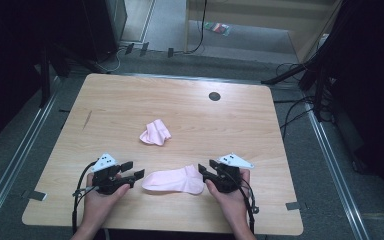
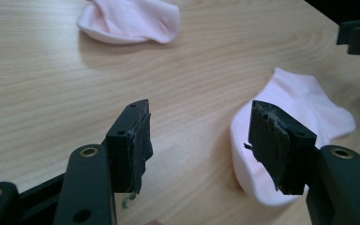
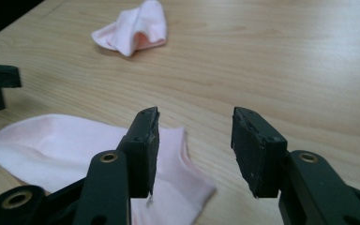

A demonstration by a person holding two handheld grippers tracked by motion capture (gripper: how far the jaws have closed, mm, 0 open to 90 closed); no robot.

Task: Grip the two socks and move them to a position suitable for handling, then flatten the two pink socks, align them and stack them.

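Apparently nothing was gripped yet: the left gripper [image 1: 133,170] and the right gripper [image 1: 206,170] both stood released, one at each end of the flat pink sock [image 1: 175,180] near the table's [image 1: 130,100] front edge (the crumpled sock [image 1: 155,133] waited farther back, untouched).

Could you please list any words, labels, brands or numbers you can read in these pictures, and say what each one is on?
No readable text anywhere.
Grey plate on the left tool: small dark marks, too small to read.
Grey plate on the right tool: the same, too small to read.
Pink socks and table: no print.
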